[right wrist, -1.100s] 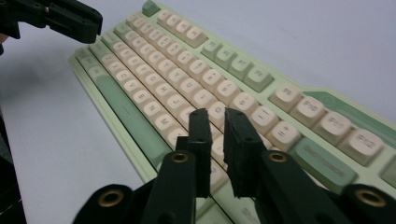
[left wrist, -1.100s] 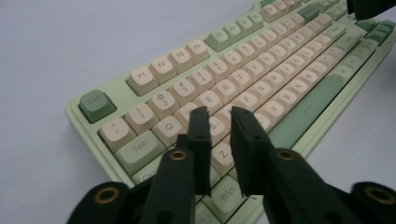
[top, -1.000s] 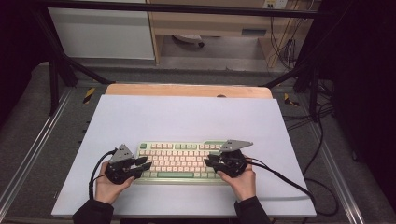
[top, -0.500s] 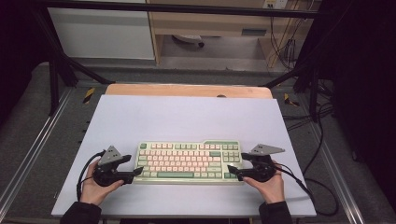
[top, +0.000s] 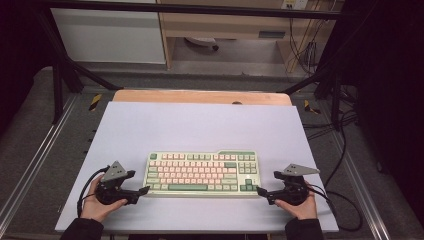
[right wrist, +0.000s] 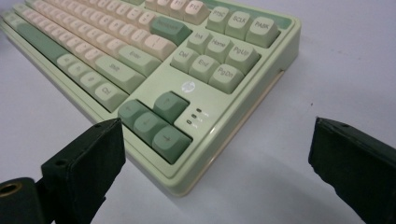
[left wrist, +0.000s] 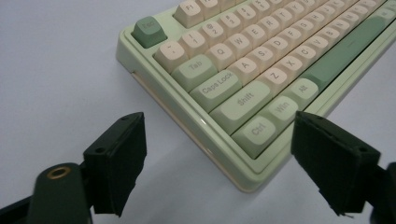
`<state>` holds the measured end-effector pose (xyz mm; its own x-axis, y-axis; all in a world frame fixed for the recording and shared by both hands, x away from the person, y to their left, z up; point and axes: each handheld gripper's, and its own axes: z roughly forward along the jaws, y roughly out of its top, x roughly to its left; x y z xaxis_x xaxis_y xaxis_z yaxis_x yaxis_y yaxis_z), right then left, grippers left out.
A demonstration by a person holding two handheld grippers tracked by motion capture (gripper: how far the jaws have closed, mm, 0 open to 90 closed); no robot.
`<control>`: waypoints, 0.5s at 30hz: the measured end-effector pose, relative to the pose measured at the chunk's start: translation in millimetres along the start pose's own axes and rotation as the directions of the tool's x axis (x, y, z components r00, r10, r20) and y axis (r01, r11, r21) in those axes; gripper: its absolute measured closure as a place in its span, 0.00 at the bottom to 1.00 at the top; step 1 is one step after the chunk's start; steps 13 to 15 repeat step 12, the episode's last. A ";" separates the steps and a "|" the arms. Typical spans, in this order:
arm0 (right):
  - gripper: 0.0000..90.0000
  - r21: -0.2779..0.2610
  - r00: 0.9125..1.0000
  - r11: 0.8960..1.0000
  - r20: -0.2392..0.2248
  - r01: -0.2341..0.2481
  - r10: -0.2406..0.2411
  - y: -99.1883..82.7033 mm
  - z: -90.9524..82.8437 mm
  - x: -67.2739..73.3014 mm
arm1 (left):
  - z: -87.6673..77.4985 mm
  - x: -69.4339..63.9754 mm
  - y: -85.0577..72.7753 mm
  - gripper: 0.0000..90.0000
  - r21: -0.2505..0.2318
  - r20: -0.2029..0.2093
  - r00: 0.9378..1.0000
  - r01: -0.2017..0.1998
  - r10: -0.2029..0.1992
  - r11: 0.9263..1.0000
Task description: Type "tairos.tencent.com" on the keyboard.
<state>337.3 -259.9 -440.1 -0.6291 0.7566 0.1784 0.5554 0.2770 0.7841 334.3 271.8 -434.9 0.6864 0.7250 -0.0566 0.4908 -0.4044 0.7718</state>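
Note:
A pale green keyboard (top: 200, 172) with cream and green keys lies flat on the white table top (top: 200, 125), near the front. My left gripper (top: 143, 190) rests just off its front left corner, my right gripper (top: 261, 191) just off its front right corner. Both have just been opening their jaws. In the left gripper view the left gripper (left wrist: 219, 154) stands wide open, with the keyboard's Ctrl corner (left wrist: 257, 130) ahead between the jaws and untouched. In the right gripper view the right gripper (right wrist: 219, 149) is also wide open, facing the arrow-key corner (right wrist: 163, 135).
The white top lies on a wooden table (top: 200, 96) inside a black frame (top: 60, 80). Cables (top: 345, 200) trail off the right side. A cable (top: 85, 192) loops from the left gripper near the front edge.
Both hands have drawn outward off the keyboard's ends, the right one farther, and slightly toward the front edge. Their jaws now stand wider. The keyboard has stayed in place.

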 end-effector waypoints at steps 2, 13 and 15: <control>0.03 0.008 1.000 1.000 0.007 -0.001 0.001 -2.3 -0.5 0.7 | -1.1 1.1 -2.5 0.18 -0.001 0.008 1.000 0.006 -0.006 1.000; 0.01 0.045 1.000 0.999 0.004 -0.001 0.001 -6.4 0.9 1.7 | 1.3 0.9 -7.0 0.12 0.002 0.010 1.000 0.002 -0.002 1.000; 0.01 0.045 1.000 0.999 0.004 -0.001 0.001 -6.4 0.9 1.7 | 1.3 0.9 -7.0 0.12 0.002 0.010 1.000 0.002 -0.002 1.000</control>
